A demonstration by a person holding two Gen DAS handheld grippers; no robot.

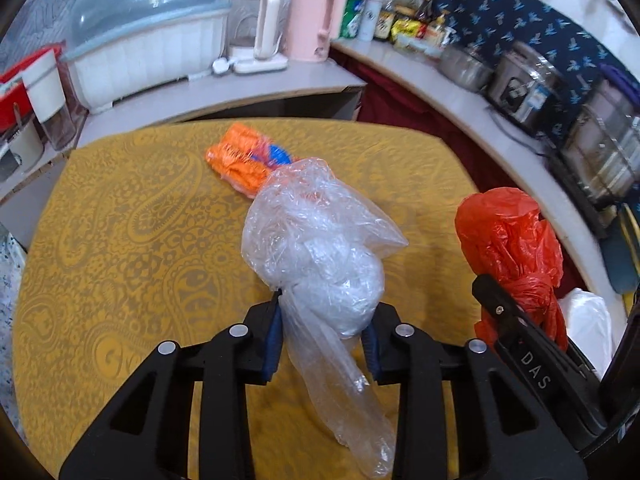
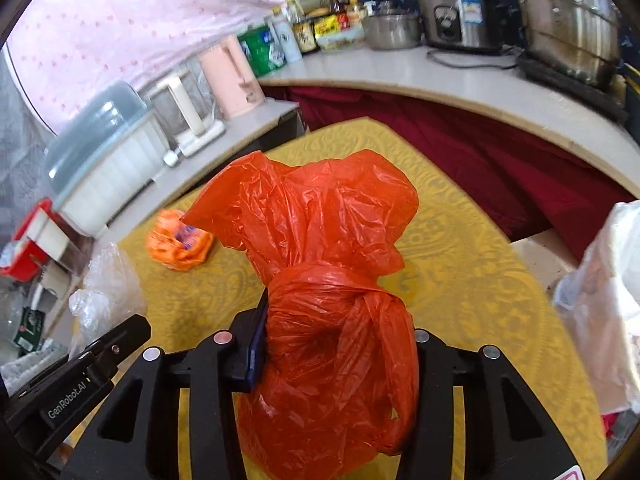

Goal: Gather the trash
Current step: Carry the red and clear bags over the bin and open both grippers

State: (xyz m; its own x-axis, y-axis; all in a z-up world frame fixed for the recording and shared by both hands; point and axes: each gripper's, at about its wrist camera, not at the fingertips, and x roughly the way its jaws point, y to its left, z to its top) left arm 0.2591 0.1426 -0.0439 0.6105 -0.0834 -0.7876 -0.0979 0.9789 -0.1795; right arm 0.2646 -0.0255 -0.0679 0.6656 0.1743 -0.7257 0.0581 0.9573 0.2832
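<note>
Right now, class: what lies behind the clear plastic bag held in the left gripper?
Behind the clear plastic bag, an orange wrapper with a blue patch lies on the yellow tablecloth. The bag covers the wrapper's near end, so its full shape cannot be seen.

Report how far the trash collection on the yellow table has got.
Nothing looks binned yet. In hand: the left gripper clamps the clear plastic bag, the right gripper clamps the knotted red bag. Left: the orange wrapper lies on the yellow table.

Home kitchen, rice cooker [image 2: 456, 12] and steel pots [image 2: 568, 20] on counter [image 2: 440, 76], pink kettle [image 1: 312, 20], condiment bottles [image 1: 384, 16]
</note>
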